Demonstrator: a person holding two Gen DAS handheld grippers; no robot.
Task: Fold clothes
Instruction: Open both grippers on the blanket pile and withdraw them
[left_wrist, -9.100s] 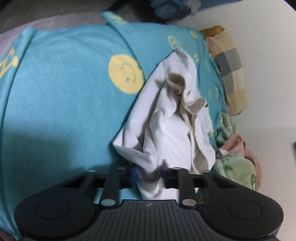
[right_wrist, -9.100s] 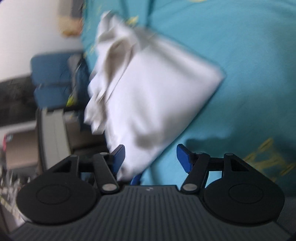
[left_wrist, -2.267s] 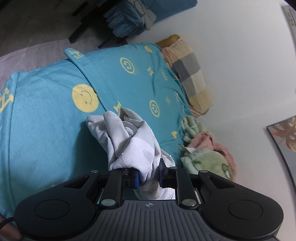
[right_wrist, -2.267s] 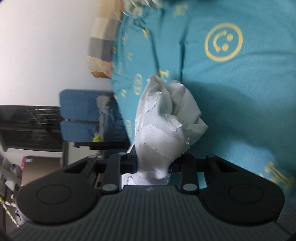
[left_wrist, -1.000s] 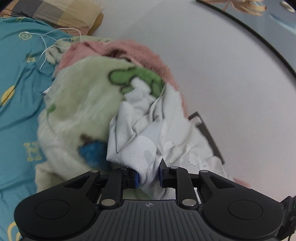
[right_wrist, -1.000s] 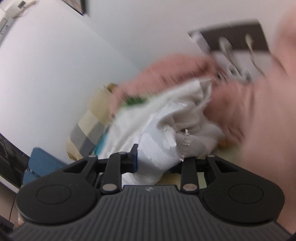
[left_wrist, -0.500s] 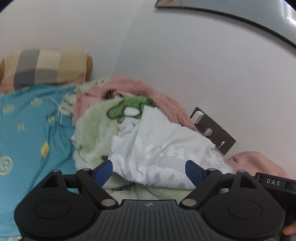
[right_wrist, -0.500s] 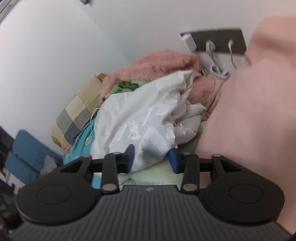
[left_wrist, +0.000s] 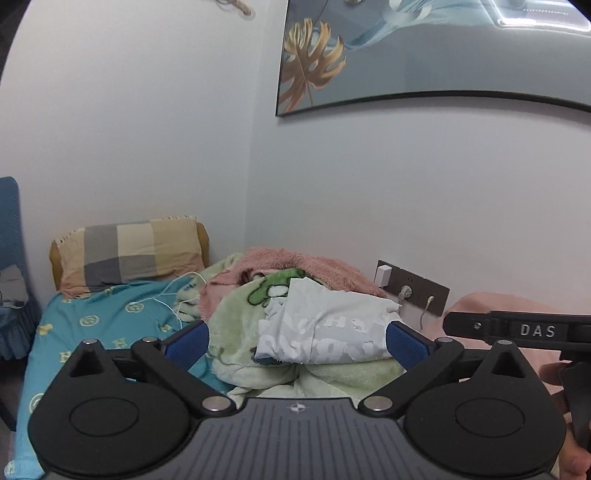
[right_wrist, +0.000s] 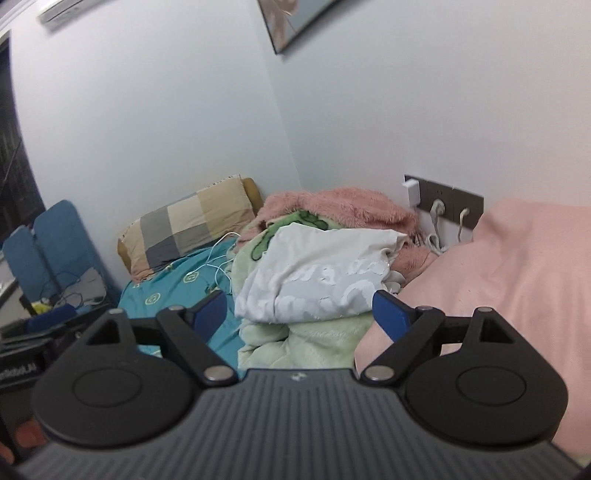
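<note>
Both grippers backing off, jaws just opened wide and empty: left gripper (left_wrist: 297, 341), right gripper (right_wrist: 301, 308), white shirt (left_wrist: 325, 328) lying at 12 o'clock on green blanket (left_wrist: 240, 332).

Checked pillow (left_wrist: 129, 254), beige, grey and tan squares, propped against the wall at the head of the bed. Teal bedsheet (left_wrist: 107, 328) with yellow printed motifs, spread below it. Thin white cable (right_wrist: 218, 258) trailing across the sheet. Pale green fleece blanket (left_wrist: 236, 332) with a green cartoon print, heaped; pink fuzzy blanket (right_wrist: 343, 210) bunched behind it. Dark wall socket panel (right_wrist: 447, 201), a white adapter and two plugs in it. Framed picture (left_wrist: 406, 55) (gold leaf on grey-blue) hung above. Blue chair (right_wrist: 48, 243) beside the bed. Smooth pink bedding (right_wrist: 517, 266) at right.
</note>
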